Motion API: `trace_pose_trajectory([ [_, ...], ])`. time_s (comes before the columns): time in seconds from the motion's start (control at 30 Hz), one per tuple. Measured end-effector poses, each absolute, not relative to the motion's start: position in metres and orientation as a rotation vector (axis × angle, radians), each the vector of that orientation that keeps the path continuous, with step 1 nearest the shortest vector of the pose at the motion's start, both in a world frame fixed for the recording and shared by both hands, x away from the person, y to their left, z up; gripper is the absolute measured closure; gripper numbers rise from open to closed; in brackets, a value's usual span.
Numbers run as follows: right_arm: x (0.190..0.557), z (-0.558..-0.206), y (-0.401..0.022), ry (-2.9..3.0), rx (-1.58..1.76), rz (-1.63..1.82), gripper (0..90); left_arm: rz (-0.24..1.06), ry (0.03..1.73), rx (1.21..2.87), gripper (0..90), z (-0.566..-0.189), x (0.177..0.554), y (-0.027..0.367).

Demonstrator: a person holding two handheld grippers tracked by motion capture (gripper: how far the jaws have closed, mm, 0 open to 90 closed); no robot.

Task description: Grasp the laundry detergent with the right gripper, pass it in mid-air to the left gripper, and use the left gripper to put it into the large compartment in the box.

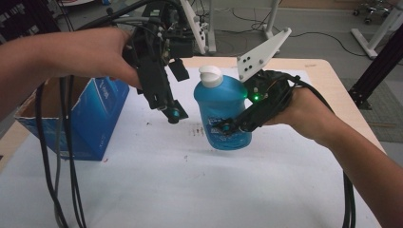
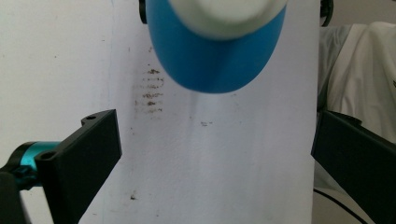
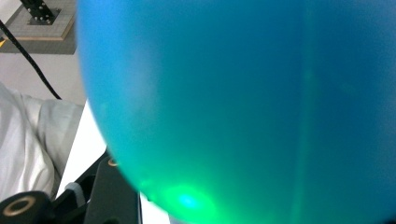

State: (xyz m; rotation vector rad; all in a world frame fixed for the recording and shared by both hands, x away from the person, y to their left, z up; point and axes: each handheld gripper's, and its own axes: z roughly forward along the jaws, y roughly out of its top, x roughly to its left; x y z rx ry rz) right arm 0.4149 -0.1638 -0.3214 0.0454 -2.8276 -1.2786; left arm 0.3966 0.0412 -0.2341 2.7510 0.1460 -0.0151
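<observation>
A blue bottle [image 1: 219, 102] with a white cap [image 1: 210, 76] stands nearly upright over the middle of the white table. My right gripper [image 1: 227, 127] is shut on the bottle's lower body from the right, one black jaw lying across its front. In the right gripper view the blue bottle [image 3: 243, 102] presses right up against the camera. My left gripper [image 1: 177, 95] hangs to the bottle's left, pointing down, apart from it. In the left gripper view my left gripper [image 2: 217, 135] is wide open with nothing between its jaws, and the bottle [image 2: 210, 65] and cap [image 2: 226, 16] show ahead.
An open blue cardboard box [image 1: 88, 118] sits at the table's left edge. Black cables [image 1: 66, 161] trail from the left gripper across the near left. The white table cover [image 1: 190, 190] bears small dark smudges [image 1: 196, 130]. A light sleeve [image 2: 355, 70] shows beyond the table edge.
</observation>
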Motion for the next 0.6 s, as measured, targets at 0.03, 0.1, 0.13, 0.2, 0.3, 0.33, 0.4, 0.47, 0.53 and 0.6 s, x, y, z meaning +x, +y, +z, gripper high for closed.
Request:
trace_pose_trajectory([
  [0.03,0.415,-0.321,-0.162,-2.827,0.048,-1.275,45.6,-0.014,0.145,2.758,1.6,-0.233,0.396,0.041],
  [0.1,0.415,-0.321,-0.159,-2.824,0.057,-1.266,45.6,-0.013,0.149,2.759,1.6,-0.233,0.395,0.041],
  [0.13,0.415,-0.321,-0.158,-2.822,0.07,-1.265,45.6,-0.012,0.155,2.76,1.6,-0.233,0.395,0.041],
  [0.2,0.415,-0.321,-0.155,-2.821,0.083,-1.256,45.6,-0.01,0.155,2.759,1.6,-0.233,0.395,0.04],
  [0.3,0.414,-0.321,-0.152,-2.823,0.087,-1.256,45.6,-0.01,0.157,2.758,1.6,-0.233,0.395,0.039],
  [0.33,0.413,-0.322,-0.15,-2.818,0.087,-1.262,45.6,-0.009,0.149,2.761,1.6,-0.233,0.395,0.036],
  [0.4,0.412,-0.321,-0.149,-2.815,0.078,-1.262,45.6,-0.009,0.141,2.762,1.7,-0.233,0.395,0.034],
  [0.47,0.412,-0.321,-0.149,-2.816,0.081,-1.266,45.6,-0.008,0.136,2.763,1.6,-0.233,0.395,0.033],
  [0.53,0.412,-0.32,-0.15,-2.819,0.082,-1.265,45.5,-0.009,0.127,2.764,1.6,-0.232,0.395,0.031],
  [0.6,0.412,-0.32,-0.15,-2.82,0.073,-1.262,45.5,-0.004,0.127,2.762,1.6,-0.232,0.395,0.029],
])
